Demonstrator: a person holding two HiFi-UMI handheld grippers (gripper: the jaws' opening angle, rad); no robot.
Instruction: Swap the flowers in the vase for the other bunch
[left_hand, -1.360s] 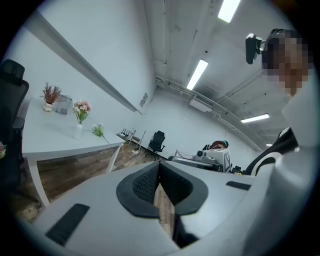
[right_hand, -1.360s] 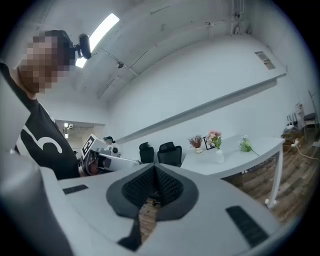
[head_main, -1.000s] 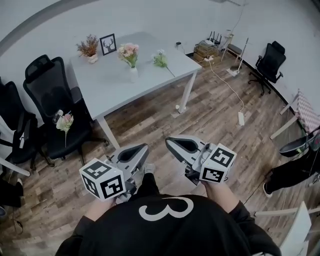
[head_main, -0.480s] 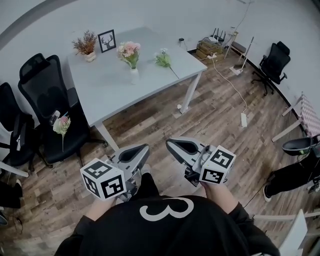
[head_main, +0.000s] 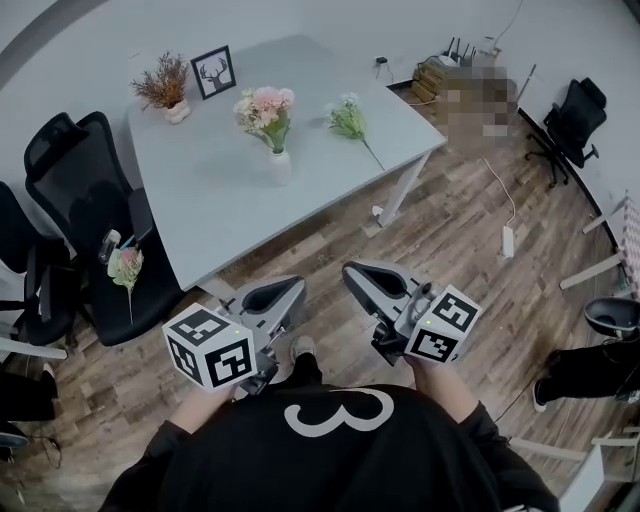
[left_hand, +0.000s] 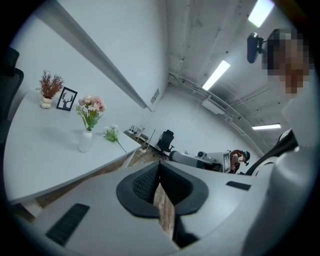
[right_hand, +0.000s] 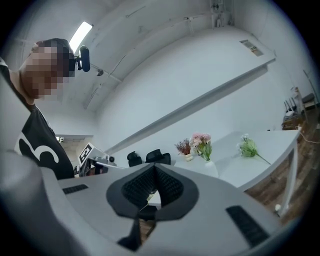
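Wood floor runs up to a pale grey table (head_main: 200, 200), where a small white vase (head_main: 279, 167) holds pink flowers (head_main: 265, 105); a loose white-green bunch (head_main: 349, 118) lies just beside it, apart. Both bunches look light, with soft heads and thin stems, so grip low on the stems; the vase may tip. Left gripper (head_main: 283, 292) and right gripper (head_main: 360, 274) are clenched on nothing, short of the table
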